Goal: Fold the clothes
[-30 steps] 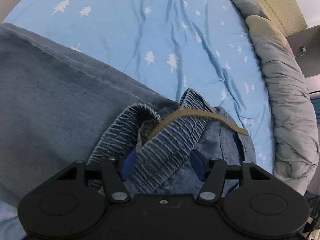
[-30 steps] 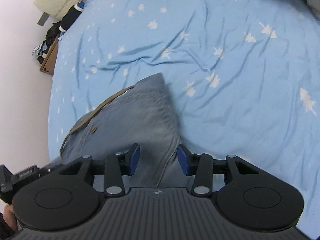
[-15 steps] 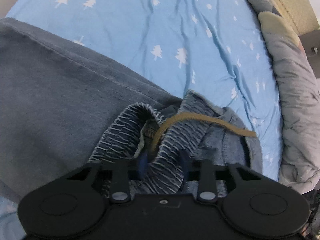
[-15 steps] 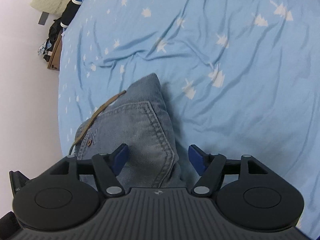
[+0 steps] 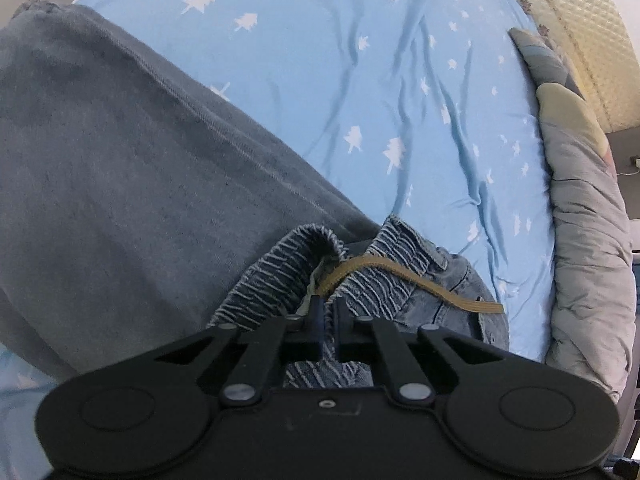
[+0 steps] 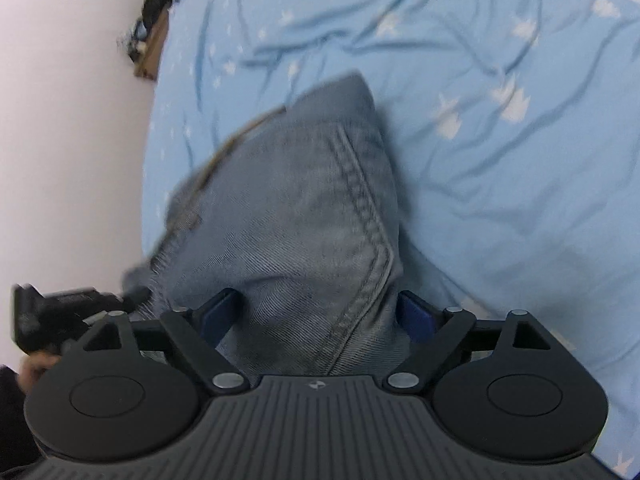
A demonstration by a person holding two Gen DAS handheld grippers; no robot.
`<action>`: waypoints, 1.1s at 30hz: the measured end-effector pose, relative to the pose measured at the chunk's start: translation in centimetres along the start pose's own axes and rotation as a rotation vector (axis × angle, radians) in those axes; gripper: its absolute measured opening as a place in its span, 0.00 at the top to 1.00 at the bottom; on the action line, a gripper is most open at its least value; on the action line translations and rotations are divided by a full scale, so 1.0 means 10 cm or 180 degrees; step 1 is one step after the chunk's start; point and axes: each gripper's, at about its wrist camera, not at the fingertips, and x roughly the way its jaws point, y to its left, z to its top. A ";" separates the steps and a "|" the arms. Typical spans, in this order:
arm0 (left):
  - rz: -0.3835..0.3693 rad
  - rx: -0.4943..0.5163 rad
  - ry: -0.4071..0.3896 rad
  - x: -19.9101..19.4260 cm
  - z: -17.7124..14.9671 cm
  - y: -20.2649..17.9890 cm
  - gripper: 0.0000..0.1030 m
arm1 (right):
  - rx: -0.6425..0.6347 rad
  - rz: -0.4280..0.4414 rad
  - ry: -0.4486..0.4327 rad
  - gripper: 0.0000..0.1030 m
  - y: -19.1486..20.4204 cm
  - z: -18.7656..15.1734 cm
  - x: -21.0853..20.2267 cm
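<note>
Blue denim shorts [image 6: 296,208] lie bunched on the light blue bed sheet [image 5: 360,80]. In the left wrist view their gathered elastic waistband [image 5: 280,276] and a tan drawstring [image 5: 420,280] show just ahead of my left gripper [image 5: 325,312], which is shut on the waistband. In the right wrist view my right gripper [image 6: 320,312] is open, its blue pads [image 6: 218,312] standing either side of a stitched denim fold. The left gripper's body [image 6: 60,312] and a hand appear at the lower left there. A grey-blue garment [image 5: 120,200] lies flat to the left of the shorts.
A grey quilted duvet [image 5: 588,216] runs along the right edge of the bed. A cream padded headboard [image 5: 568,12] stands behind it. In the right wrist view a pale wall [image 6: 68,120] borders the bed's left side, with dark clutter [image 6: 152,40] in the corner.
My left gripper has closed on the shorts' waistband, from wide open a second ago. My right gripper opened wider and moved forward over the denim fold; its view is blurred by motion.
</note>
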 end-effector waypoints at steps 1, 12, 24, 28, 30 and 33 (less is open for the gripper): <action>0.0035 0.0007 0.0003 0.01 0.00 -0.02 0.95 | 0.0053 -0.0001 0.0006 0.08 -0.02 -0.01 0.03; 0.0257 0.0365 0.0104 -0.14 -0.14 -0.23 0.54 | 0.0031 -0.0424 -0.0225 0.56 0.17 -0.21 -0.04; 0.0383 0.0913 -0.0139 -0.68 -0.31 -0.19 0.43 | -0.0453 -0.0939 -0.0714 0.72 1.04 -0.40 -0.23; 0.0329 0.0995 -0.0171 -0.91 -0.28 0.04 0.43 | -0.0672 -0.1136 -0.0904 0.73 1.44 -0.48 -0.23; 0.0335 0.1060 -0.0198 -1.06 -0.25 0.15 0.43 | -0.0773 -0.1230 -0.1003 0.73 1.65 -0.53 -0.23; 0.0342 0.1159 -0.0235 -1.28 -0.20 0.30 0.41 | -0.0838 -0.1341 -0.1083 0.73 1.92 -0.59 -0.19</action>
